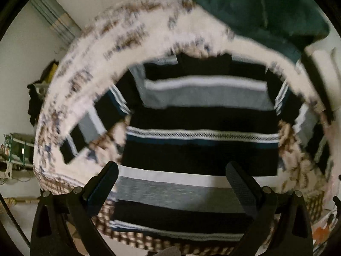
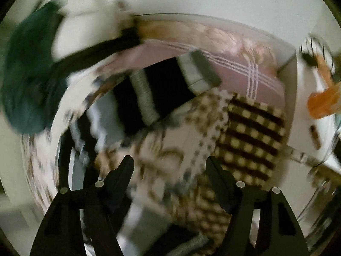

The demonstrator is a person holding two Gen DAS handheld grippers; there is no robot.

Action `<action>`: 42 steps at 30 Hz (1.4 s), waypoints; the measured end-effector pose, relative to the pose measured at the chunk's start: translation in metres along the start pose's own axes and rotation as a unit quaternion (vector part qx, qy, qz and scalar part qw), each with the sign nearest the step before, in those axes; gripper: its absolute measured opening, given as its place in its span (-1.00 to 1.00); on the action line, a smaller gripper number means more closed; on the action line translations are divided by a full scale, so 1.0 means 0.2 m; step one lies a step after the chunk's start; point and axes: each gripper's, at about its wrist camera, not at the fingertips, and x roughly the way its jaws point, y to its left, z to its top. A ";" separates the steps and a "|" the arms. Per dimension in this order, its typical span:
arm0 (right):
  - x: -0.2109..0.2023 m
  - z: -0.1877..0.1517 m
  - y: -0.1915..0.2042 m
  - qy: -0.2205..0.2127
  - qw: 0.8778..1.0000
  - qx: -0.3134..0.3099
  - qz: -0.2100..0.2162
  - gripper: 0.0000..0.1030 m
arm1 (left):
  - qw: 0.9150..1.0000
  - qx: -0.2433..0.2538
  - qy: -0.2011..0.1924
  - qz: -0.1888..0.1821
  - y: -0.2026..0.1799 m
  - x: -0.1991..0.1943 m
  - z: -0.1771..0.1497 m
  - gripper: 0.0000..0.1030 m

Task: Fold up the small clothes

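Note:
A small striped sweater (image 1: pixel 200 119) in black, grey, white and navy lies spread flat on a patterned blanket (image 1: pixel 85 68), both sleeves out to the sides. My left gripper (image 1: pixel 172 170) is open and empty, hovering over the sweater's lower hem. In the blurred right wrist view one striped sleeve (image 2: pixel 166 87) lies across the blanket (image 2: pixel 251 136). My right gripper (image 2: pixel 170 164) is open and empty above the blanket, beside the sleeve.
A dark teal garment (image 1: pixel 260 6) lies at the blanket's far right edge; it shows in the right wrist view (image 2: pixel 27 81) at the left. A pink cloth (image 2: pixel 234 70) with white lines lies beyond the sleeve. An orange object (image 2: pixel 324 100) is at the right.

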 end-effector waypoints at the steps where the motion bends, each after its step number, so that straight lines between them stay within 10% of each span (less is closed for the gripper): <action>1: 0.11 0.06 -0.05 0.003 1.000 0.027 -0.001 0.40 | 1.000 -0.002 0.014 0.006 -0.04 0.10 0.01 1.00; 10: 0.69 0.47 -0.33 -0.031 0.988 0.148 0.020 0.36 | 0.998 -0.014 0.063 0.021 -0.21 0.67 0.03 1.00; 13: 0.72 0.51 -0.35 -0.073 0.982 0.174 0.025 -0.05 | 0.998 -0.009 0.063 0.022 -0.23 0.77 0.02 1.00; 14: 0.72 0.52 -0.34 -0.091 0.981 0.171 0.019 -0.61 | 0.998 -0.009 0.063 0.021 -0.24 0.81 0.02 1.00; 21: 0.62 0.53 -0.09 -0.174 0.981 0.073 -0.039 -0.88 | 0.998 -0.014 0.055 0.006 -0.18 0.89 0.00 1.00; 27: 0.39 0.23 0.51 -0.216 0.969 -0.119 -0.031 -0.88 | 0.999 -0.033 0.035 0.001 0.01 0.83 0.00 1.00; 35: 0.50 -0.73 1.61 -0.142 0.889 -0.433 0.035 -0.89 | 0.995 -0.095 0.017 0.035 0.47 0.88 0.00 1.00; 42: 1.05 -1.85 2.12 -0.042 0.776 -0.629 0.022 -0.89 | 0.985 -0.160 0.035 0.051 0.82 1.03 -0.06 1.00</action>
